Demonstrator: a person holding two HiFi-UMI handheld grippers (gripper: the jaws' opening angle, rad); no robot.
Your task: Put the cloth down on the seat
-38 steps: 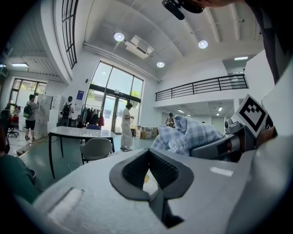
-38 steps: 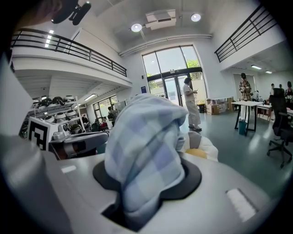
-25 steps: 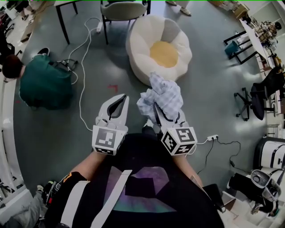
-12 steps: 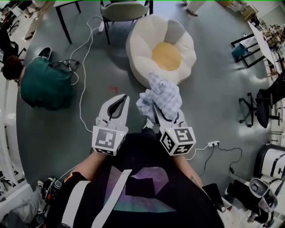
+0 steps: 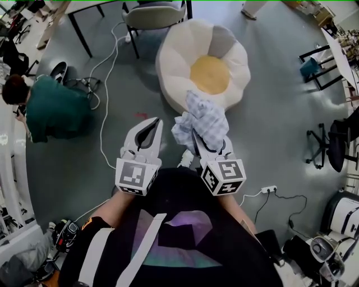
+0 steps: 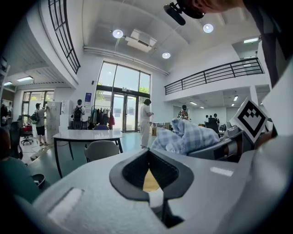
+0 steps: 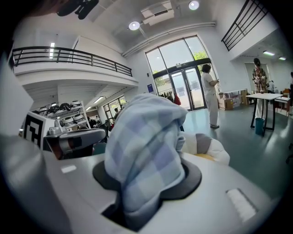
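The seat [image 5: 174, 61] is a white flower-shaped floor cushion with a yellow centre [image 5: 208, 74], on the grey floor ahead of me. My right gripper [image 5: 205, 138] is shut on a bunched blue-checked cloth [image 5: 203, 119], which hangs in the air just short of the seat's near edge. In the right gripper view the cloth [image 7: 144, 155] covers the fingertips, and the seat [image 7: 206, 145] shows behind it. My left gripper [image 5: 157, 121] is beside it on the left, jaws together and holding nothing. The left gripper view also shows the cloth [image 6: 185, 137] at the right.
A person in a green top [image 5: 50, 109] crouches on the floor at the left. A white cable [image 5: 102, 95] runs across the floor. A chair [image 5: 154, 14] and a table leg [image 5: 78, 28] stand behind the seat. Office chairs [image 5: 336, 143] stand at the right, and a power strip [image 5: 268, 189] lies near my right side.
Both grippers and I have moved forward together; the seat now lies a little nearer. The cloth stays gripped in the right gripper.
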